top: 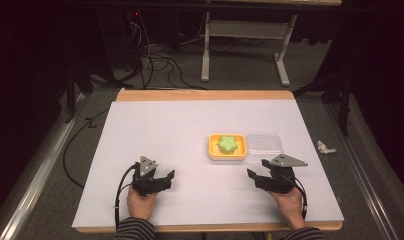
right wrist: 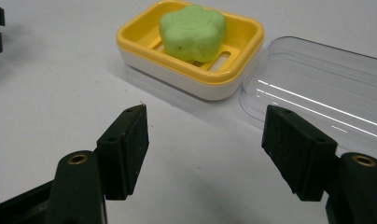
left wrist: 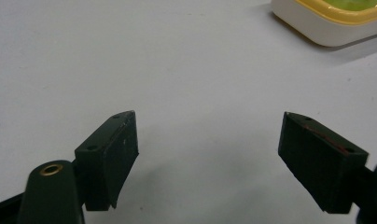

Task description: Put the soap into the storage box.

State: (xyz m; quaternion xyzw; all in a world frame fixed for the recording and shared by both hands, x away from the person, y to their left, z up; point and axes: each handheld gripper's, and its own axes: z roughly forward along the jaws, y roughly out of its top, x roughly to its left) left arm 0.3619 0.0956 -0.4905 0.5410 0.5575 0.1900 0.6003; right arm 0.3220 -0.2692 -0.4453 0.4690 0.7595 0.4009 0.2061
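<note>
High view: yellow soap dish [top: 228, 147] sits right of the worktop's centre, a bit nearer the near edge than the far one, with green flower-shaped soap [top: 228, 143] in it. Clear lid [top: 263, 146] lies just beside the dish on its right, apparently touching it. The dish's long axis runs left-right, parallel to the near edge, and the lid lines up on the same axis. Left gripper [top: 169, 176] rests toward the near-left of the worktop, pointing right, well apart from the dish. Right gripper [top: 252, 175] sits near the near-right, pointing left and slightly away, just short of the dish and lid. Both have jaws spread with nothing between them.

Left gripper view: jaws wide apart over bare white worktop [left wrist: 186, 70]; a dish corner [left wrist: 326, 23] shows at top right.

Right gripper view: jaws apart and empty. Dish [right wrist: 191, 70] sits ahead and left of the jaw line, soap [right wrist: 192, 31] lies on the slotted insert, and the lid [right wrist: 312, 88] is ahead and right, open side up.

Risks, as judged from here: the lid is thin, clear and glossy, so a jaw could easily misjudge its rim and shove it off toward the right edge rather than pinch it. An off-centre grip on one wall would likely let it tilt or slip. A sweep across could clip the dish and jolt the soap.
</note>
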